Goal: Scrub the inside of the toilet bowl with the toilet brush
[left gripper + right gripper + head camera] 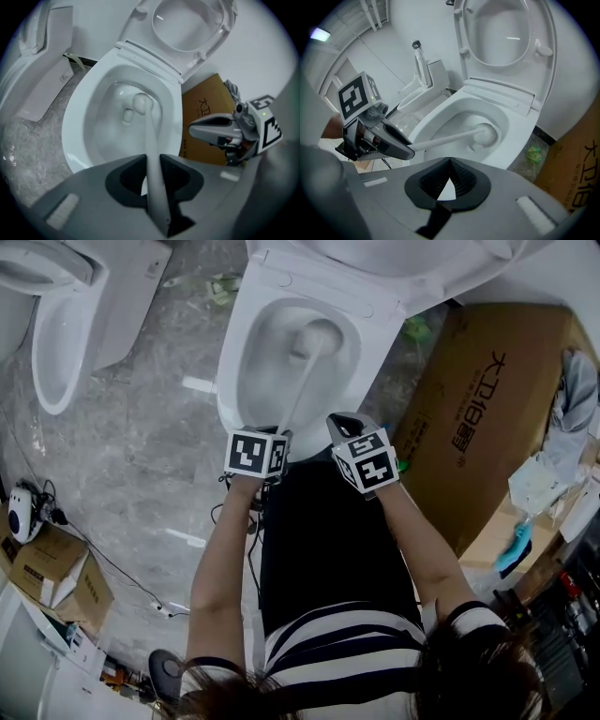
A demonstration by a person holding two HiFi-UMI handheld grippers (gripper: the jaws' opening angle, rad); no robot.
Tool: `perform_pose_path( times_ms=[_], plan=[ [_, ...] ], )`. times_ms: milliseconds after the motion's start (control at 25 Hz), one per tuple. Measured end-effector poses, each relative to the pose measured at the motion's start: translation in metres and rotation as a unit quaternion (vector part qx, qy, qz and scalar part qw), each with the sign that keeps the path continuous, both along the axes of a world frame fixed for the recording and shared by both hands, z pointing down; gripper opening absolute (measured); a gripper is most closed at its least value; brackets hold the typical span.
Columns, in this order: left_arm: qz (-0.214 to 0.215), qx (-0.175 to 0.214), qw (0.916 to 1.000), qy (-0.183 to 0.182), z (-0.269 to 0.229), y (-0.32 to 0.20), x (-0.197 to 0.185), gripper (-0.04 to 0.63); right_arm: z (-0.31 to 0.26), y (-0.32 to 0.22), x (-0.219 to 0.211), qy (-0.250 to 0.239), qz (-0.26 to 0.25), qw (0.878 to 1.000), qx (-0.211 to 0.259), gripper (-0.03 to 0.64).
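Left gripper (151,161) pinching brush (152,136) — head down in bowl (75,136), scrub apparently under way, unfinished; right gripper (450,165) pressed together, empty.

A smooth, glossy glaze is shown by the white ceramic toilet bowl (234,371). The white plastic toilet brush (305,381) is seen as smooth; the brown cardboard box (478,418) beside the bowl, matt.
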State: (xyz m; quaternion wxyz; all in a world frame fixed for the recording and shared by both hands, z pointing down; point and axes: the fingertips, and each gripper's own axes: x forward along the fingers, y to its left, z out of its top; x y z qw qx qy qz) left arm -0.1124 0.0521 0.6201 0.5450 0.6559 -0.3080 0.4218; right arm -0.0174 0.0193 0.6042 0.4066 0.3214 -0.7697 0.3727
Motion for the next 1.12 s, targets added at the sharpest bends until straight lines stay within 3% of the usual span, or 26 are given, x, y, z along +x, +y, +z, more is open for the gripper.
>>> perform_pose_path(
  times_ms=[720, 1120],
  plan=[
    [0.034, -0.037, 0.9986, -0.015, -0.018, 0.08, -0.002, 0.0, -0.001, 0.023, 0.014, 0.001, -0.014, 1.0, -0.002, -0.005],
    [0.047, -0.066, 0.9951, -0.057, -0.026, 0.127, -0.03, 0.0, -0.002, 0.036, 0.0, -0.008, -0.033, 0.999, 0.001, -0.005]
  ],
)
